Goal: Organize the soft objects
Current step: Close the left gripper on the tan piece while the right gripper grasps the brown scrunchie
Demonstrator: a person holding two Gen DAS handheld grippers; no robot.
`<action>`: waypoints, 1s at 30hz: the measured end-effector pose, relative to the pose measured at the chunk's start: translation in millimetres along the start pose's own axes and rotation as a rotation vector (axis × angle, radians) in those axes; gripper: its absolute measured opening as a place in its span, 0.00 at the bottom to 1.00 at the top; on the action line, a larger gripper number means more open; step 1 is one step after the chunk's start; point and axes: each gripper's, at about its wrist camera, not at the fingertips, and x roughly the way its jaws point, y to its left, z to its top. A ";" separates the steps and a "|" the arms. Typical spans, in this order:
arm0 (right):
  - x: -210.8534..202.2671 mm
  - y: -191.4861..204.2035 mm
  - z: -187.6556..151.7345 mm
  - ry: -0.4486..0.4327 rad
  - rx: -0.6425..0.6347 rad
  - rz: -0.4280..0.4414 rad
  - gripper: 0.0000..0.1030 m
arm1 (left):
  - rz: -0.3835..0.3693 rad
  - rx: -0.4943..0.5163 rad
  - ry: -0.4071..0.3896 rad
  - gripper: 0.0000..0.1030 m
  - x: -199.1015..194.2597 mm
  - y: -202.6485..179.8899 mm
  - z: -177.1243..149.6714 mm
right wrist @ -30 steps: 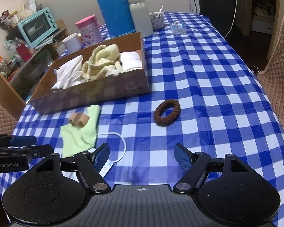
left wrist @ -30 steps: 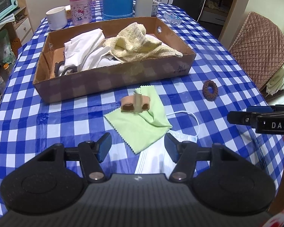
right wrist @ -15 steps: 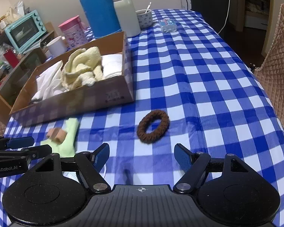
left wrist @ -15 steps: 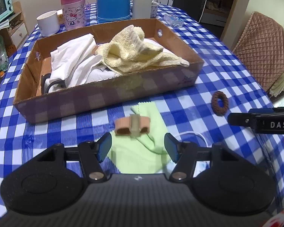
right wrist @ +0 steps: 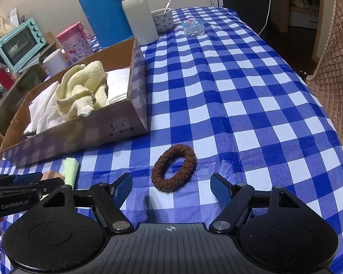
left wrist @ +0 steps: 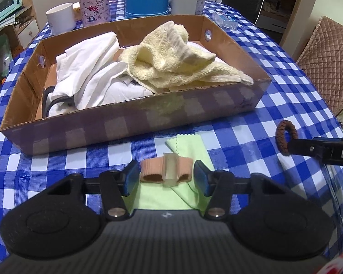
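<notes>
A peach two-ring toe separator point(left wrist: 153, 169) with a clear middle piece lies on a light green cloth point(left wrist: 187, 146) in front of the cardboard box point(left wrist: 135, 118). My left gripper point(left wrist: 165, 179) straddles it and its jaws are closing; the blue pads stand just off its two ends, with a thin gap on the right. A brown knitted hair tie point(right wrist: 173, 169) lies on the checked tablecloth just ahead of my right gripper point(right wrist: 171, 187), which is open and empty. The box holds a yellow towel point(left wrist: 171, 54) and white cloth point(left wrist: 91, 68).
Behind the box stand a white mug point(left wrist: 60, 18), a pink cup point(left wrist: 95, 2), a blue jug point(right wrist: 103, 11) and a white flask point(right wrist: 139, 16). A small bowl point(right wrist: 162, 19) and plastic packet point(right wrist: 193, 27) sit farther back. A quilted chair point(right wrist: 336, 73) is at the right.
Both grippers came forward and lower. The left one now has the toe separator between its pads and its jaws have narrowed. The hair tie has come close to the right fingers.
</notes>
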 end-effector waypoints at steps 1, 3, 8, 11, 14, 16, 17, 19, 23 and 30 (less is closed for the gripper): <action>1.0 -0.6 0.1 0.000 0.002 0.001 0.73 | 0.000 0.001 0.002 0.46 1.3 -0.2 -0.3; 2.4 -1.6 0.2 0.001 0.004 0.000 0.73 | 0.007 0.008 -0.002 0.42 2.0 -1.2 -1.4; 5.7 -1.5 0.9 -0.003 0.002 0.006 0.73 | 0.021 0.048 -0.021 0.23 1.4 -4.1 -3.4; 7.4 0.4 1.1 -0.005 -0.009 0.004 0.73 | 0.019 0.055 -0.023 0.19 0.7 -3.7 -4.1; 8.2 2.5 1.3 -0.010 -0.026 0.001 0.73 | 0.047 0.086 -0.047 0.18 -3.9 -5.3 -4.4; 9.4 3.2 1.8 -0.011 -0.035 -0.003 0.73 | 0.056 0.096 -0.061 0.18 -7.2 -4.6 -3.4; 10.1 3.2 1.9 -0.011 -0.037 -0.005 0.73 | 0.060 0.099 -0.065 0.18 -8.9 -3.9 -2.5; 11.1 3.4 1.8 -0.014 -0.040 -0.008 0.73 | 0.072 0.103 -0.076 0.18 -12.2 -2.3 -0.9; 15.1 5.2 1.5 -0.020 -0.067 -0.024 0.73 | 0.083 0.092 -0.078 0.18 -15.6 3.5 1.1; 26.3 12.4 -1.9 -0.030 -0.157 -0.050 0.55 | 0.092 0.075 -0.072 0.18 -17.8 11.4 0.7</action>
